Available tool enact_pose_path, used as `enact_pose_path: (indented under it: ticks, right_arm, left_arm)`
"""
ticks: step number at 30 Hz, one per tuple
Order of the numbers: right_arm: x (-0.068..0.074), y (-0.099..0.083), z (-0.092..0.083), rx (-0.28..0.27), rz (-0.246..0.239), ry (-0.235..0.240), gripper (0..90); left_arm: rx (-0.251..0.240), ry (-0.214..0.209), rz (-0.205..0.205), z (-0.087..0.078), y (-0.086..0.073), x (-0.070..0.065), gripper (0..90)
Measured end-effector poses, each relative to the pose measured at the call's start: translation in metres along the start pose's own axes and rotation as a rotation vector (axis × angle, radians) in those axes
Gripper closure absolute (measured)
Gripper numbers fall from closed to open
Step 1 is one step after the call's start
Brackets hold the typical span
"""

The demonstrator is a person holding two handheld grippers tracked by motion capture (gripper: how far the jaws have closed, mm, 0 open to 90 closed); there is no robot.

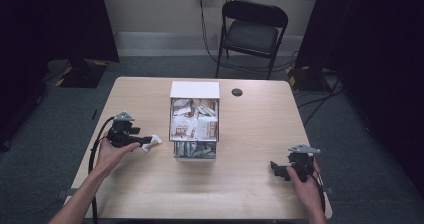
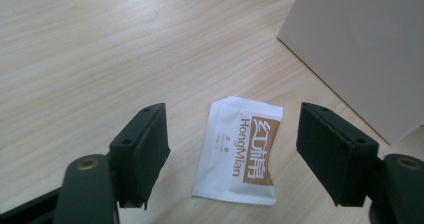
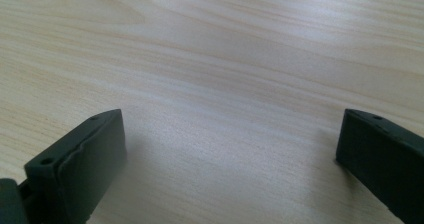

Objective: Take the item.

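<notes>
One white sachet (image 2: pixel 239 151) on the table between the open left gripper's (image 2: pixel 232 151) jaws.

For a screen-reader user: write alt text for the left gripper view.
A small white and brown sachet printed "HongMian" lies flat on a light wooden table, in the gap of the open left gripper, untouched by either of its black fingers. The pale side of a box rises at upper right.

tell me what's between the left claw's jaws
A white sachet lies flat on the table between the open left claw, ungripped, in the left gripper view.
</notes>
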State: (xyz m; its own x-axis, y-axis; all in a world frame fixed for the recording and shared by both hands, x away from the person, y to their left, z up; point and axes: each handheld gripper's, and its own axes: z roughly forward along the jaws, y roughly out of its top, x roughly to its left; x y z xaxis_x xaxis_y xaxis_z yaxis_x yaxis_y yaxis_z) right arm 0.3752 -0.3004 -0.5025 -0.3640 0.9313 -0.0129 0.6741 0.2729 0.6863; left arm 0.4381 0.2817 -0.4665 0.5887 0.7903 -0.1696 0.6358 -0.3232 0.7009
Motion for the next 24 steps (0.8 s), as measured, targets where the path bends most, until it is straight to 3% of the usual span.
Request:
enact_pose_path:
  ticks: [7,11,15,18,20,21,23,24]
  right_arm:
    - [0.000,0.000,0.000,0.000,0.002,-0.002,0.0]
    - [0.000,0.000,0.000,0.001,0.005,-0.003,0.0]
    - [0.000,0.000,0.000,0.000,0.005,-0.003,0.0]
    - [0.001,0.000,0.000,0.000,0.005,-0.005,0.0]
    - [0.001,0.000,0.000,0.000,0.005,-0.005,0.0]
    - [0.001,0.000,0.000,0.000,0.006,-0.005,0.0]
    - [0.001,0.000,0.000,0.000,0.006,-0.005,0.0]
    - [0.001,0.000,0.000,0.000,0.006,-0.006,0.0]
  left_arm:
    - [-0.015,0.036,0.038,-0.023,-0.003,-0.003,27.4]
    - [-0.006,0.062,0.045,-0.037,-0.014,-0.002,27.6]
    - [0.003,0.066,0.020,-0.045,-0.028,0.001,26.4]
    - [0.002,0.038,0.013,-0.050,-0.038,0.005,22.9]
    - [-0.006,0.041,-0.006,-0.052,-0.045,0.007,22.7]
    - [-0.001,0.050,-0.021,-0.051,-0.049,0.008,22.7]
    - [0.058,0.081,-0.007,-0.046,-0.052,0.008,21.3]
    - [0.064,0.092,-0.007,-0.045,-0.054,0.008,20.3]
